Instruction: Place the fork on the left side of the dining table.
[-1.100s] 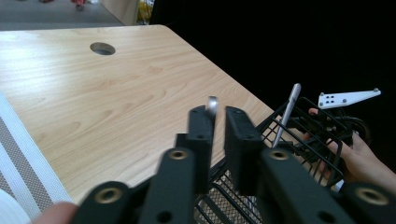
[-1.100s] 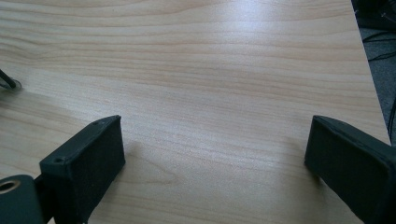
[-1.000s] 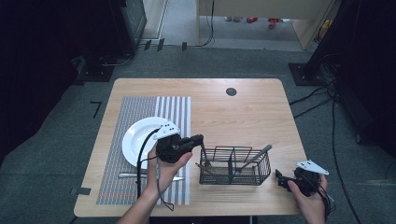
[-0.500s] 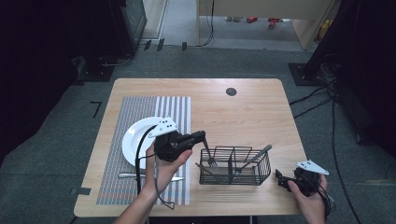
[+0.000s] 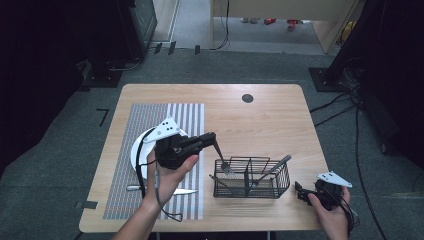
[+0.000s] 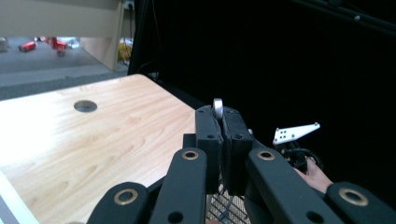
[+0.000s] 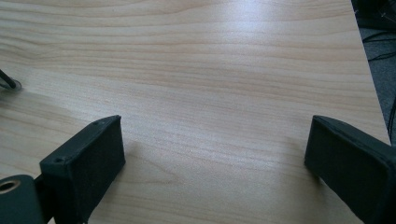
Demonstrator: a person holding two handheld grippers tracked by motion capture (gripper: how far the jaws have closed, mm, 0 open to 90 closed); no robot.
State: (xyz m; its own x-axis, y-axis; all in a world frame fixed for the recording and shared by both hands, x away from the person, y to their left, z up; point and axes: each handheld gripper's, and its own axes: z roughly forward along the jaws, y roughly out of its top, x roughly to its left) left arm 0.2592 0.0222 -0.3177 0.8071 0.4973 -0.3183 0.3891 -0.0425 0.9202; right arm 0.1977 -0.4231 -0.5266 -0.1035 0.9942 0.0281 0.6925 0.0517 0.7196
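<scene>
One fork is clenched in the left gripper above one wire basket; the right gripper fingers are spread wide.

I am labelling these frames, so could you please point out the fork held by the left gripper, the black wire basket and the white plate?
Metal fork (image 5: 220, 154), high view, on its handle.
Black wire basket (image 5: 281, 185), high view, on its right wall.
White round plate (image 5: 136, 152), high view, on its left rim.
</scene>
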